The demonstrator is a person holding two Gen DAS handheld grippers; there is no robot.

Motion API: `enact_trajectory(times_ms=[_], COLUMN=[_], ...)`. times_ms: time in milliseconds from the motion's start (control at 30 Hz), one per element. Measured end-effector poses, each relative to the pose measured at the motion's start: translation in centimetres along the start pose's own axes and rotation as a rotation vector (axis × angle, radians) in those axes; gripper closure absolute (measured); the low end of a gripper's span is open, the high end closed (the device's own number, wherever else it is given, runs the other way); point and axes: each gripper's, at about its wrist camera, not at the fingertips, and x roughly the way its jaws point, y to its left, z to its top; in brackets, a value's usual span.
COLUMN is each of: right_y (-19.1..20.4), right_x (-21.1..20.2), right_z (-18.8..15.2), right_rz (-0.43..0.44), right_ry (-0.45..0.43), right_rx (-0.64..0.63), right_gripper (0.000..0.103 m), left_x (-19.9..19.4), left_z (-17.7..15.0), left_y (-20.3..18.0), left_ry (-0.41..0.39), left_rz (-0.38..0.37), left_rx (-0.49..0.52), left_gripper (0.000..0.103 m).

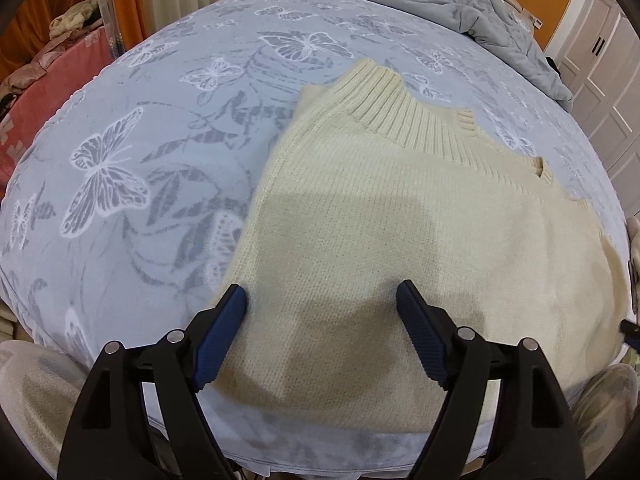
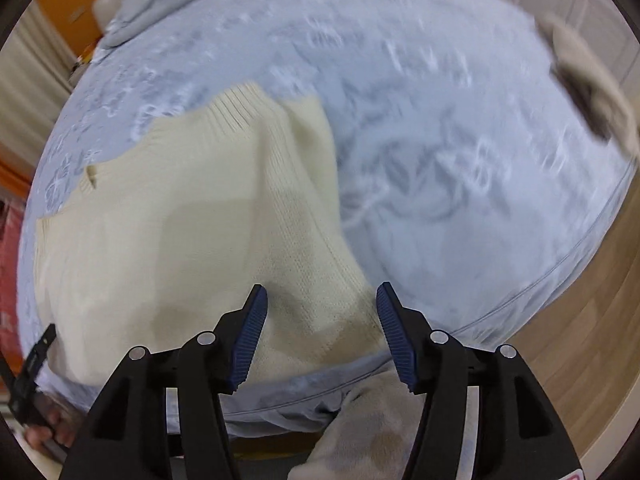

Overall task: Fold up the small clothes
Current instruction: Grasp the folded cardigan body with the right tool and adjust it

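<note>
A cream knit sweater [image 1: 380, 208] lies flat on the bed, its ribbed collar [image 1: 384, 96] at the far side. My left gripper [image 1: 322, 294] is open and empty, hovering over the sweater's near left part. In the right wrist view the same sweater [image 2: 180, 220] lies left of centre, with one side folded over along its right edge. My right gripper [image 2: 320, 296] is open and empty above the sweater's near right corner. The right wrist view is blurred.
The bed [image 1: 160, 128] has a blue-grey cover with white butterflies. A grey quilt [image 1: 460, 4] is bunched at the far end. White wardrobe doors [image 1: 600, 80] stand at right, a pink blanket [image 1: 48, 92] at left. Wooden floor [image 2: 580, 320] shows right of the bed.
</note>
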Motion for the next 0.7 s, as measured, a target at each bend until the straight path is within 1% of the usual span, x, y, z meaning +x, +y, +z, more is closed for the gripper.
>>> enact_trajectory(times_ms=[33,67,100,167,200,233,300,333,367,400,433,467,500,567,600,667,700], right_y=[-0.4,-0.5,-0.5,-0.8,-1.0,-1.2,-1.4,-1.5,-1.3,-1.0,-0.6,0.1,0.9,2.4,3.0,3.4,3.1], right_x=[0.2,0.3,-0.2,-2.2,-2.3,-1.4,2.0,2.3,1.7,0.2,-1.4,-2.6,-3.2,-3.4,-2.8,0.2,1.8], right_z=[-0.7,-0.5,-0.7,-1.0,-0.9,-0.7,-0.8,-0.8,-0.6,-0.4,-0.3,-0.2,0.0,0.6,0.8,1.7,1.9], right_rz=[0.017,0.043,0.060,0.075,0.074,0.051,0.024,0.018,0.018,0.021,0.017,0.027,0.037,0.060,0.068,0.031,-0.004], right_ry=[0.020,0.027,0.007,-0.066,-0.071,-0.040,0.105,0.111,0.093,0.032,-0.040,-0.097,-0.118,-0.130,-0.123,-0.070,-0.038], right_rx=[0.017,0.033,0.046,0.068,0.069,0.061,0.044,0.054,0.063,0.075,0.080,0.064,0.043,-0.004,-0.025,-0.029,-0.022], right_gripper=[0.095,0.098,0.099,0.099,0.099,0.099,0.098,0.097,0.096,0.095,0.089,0.087,0.087,0.087,0.087,0.087,0.099], left_x=[-0.1,-0.1,-0.1,-0.2,-0.3,-0.2,-0.1,-0.1,-0.1,-0.1,-0.1,-0.1,-0.1,-0.1,-0.1,-0.1,-0.1], left_z=[0.0,0.0,-0.1,-0.1,-0.1,-0.1,0.0,0.0,0.0,0.0,0.1,0.1,0.1,0.1,0.0,0.0,0.0], left_y=[0.1,0.2,0.2,0.4,0.4,0.4,0.5,0.4,0.4,0.3,0.4,0.3,0.3,0.3,0.3,0.2,0.3], left_ry=[0.000,0.001,0.002,0.003,0.004,0.004,0.006,0.008,0.008,0.008,0.007,0.007,0.006,0.006,0.006,0.005,0.005], left_rz=[-0.005,-0.011,-0.014,-0.021,-0.023,-0.024,-0.024,-0.023,-0.021,-0.021,-0.023,-0.024,-0.024,-0.022,-0.021,-0.018,-0.020], left_rx=[0.000,0.000,0.000,0.001,0.001,0.001,-0.001,-0.002,-0.002,-0.003,-0.002,0.000,0.001,0.000,0.000,0.000,-0.001], left_gripper=[0.027,0.028,0.027,0.027,0.027,0.027,0.027,0.026,0.026,0.026,0.026,0.026,0.026,0.026,0.025,0.025,0.025])
